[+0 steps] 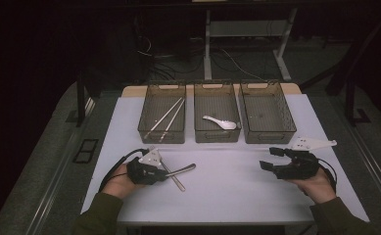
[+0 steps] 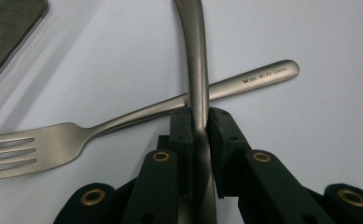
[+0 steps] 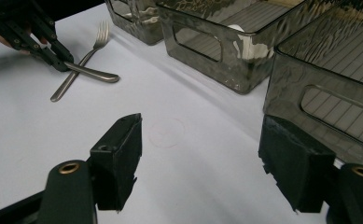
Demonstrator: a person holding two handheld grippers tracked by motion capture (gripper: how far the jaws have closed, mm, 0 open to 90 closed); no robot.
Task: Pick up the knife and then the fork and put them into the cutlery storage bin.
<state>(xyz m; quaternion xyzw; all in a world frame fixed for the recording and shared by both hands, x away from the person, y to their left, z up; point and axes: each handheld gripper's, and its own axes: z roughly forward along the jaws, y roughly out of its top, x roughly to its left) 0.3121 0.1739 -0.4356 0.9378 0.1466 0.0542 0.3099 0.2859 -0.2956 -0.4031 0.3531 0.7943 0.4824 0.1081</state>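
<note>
1. Where handles cross on the worktop (image 1: 237,191), left tongs (image 2: 198,122) clamped on the upper utensil (image 2: 195,56), possibly a spoon, atop the fork (image 2: 53,140).
2. Steel: stiff, slippery, light; grip mid-handle.
3. Right tongs (image 3: 202,158) gaping, empty.

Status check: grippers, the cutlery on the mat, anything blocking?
Left gripper shut on utensil handle. Right gripper open, empty. Handle lies across fork, touching it. Middle bin holds white spoon.

White table (image 1: 237,191): 3 smoky bins (image 1: 217,119) along far edge; fork (image 2: 76,133), crossed utensil handle (image 2: 195,56) near front-left.
</note>
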